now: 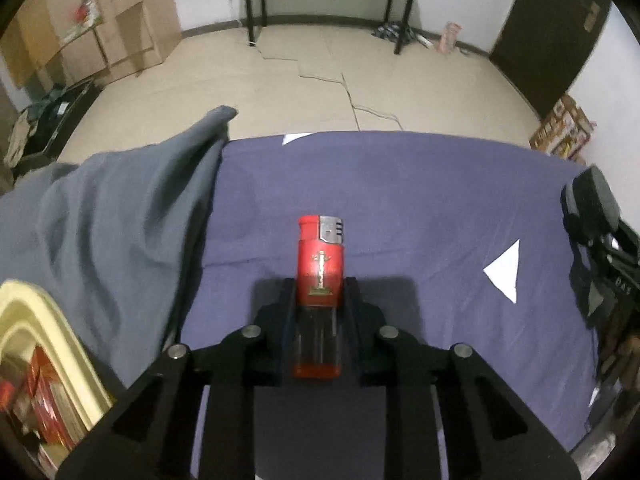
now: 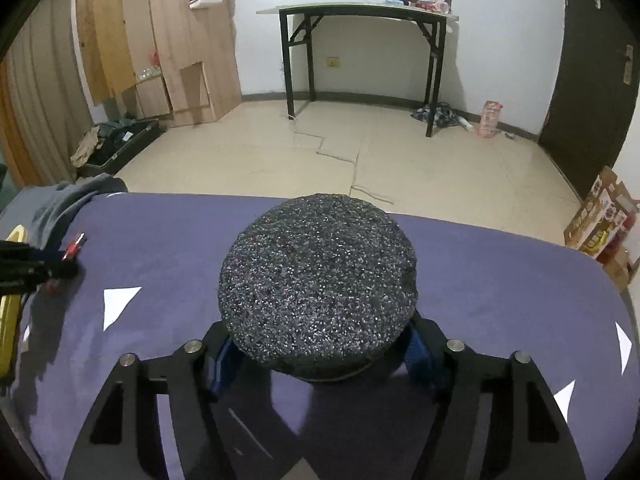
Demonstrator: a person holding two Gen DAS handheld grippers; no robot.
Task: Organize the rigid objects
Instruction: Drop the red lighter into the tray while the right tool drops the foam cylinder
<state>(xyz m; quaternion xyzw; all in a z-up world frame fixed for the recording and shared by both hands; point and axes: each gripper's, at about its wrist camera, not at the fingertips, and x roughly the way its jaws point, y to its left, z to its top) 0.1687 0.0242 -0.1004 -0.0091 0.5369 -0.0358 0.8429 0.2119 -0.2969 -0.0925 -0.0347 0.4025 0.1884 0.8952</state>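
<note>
My left gripper (image 1: 319, 284) is shut on a red lighter (image 1: 320, 264) with a clear lower tank and a metal top, held above the purple tablecloth (image 1: 400, 184). It also shows small in the right wrist view (image 2: 74, 247), at the far left. My right gripper (image 2: 318, 344) is shut on a round black speckled disc (image 2: 318, 280), like a foam or stone puck, held flat above the cloth (image 2: 160, 240). In the left wrist view the right gripper (image 1: 592, 208) with the disc shows at the right edge.
A yellow tray (image 1: 44, 328) holding red items sits at the lower left, also seen in the right wrist view (image 2: 10, 312). A grey cloth (image 1: 120, 208) lies bunched on the table's left. White triangle marks (image 1: 505, 270) (image 2: 118, 302) dot the cloth. Beyond the table are floor, a black-legged table (image 2: 360, 12) and cardboard.
</note>
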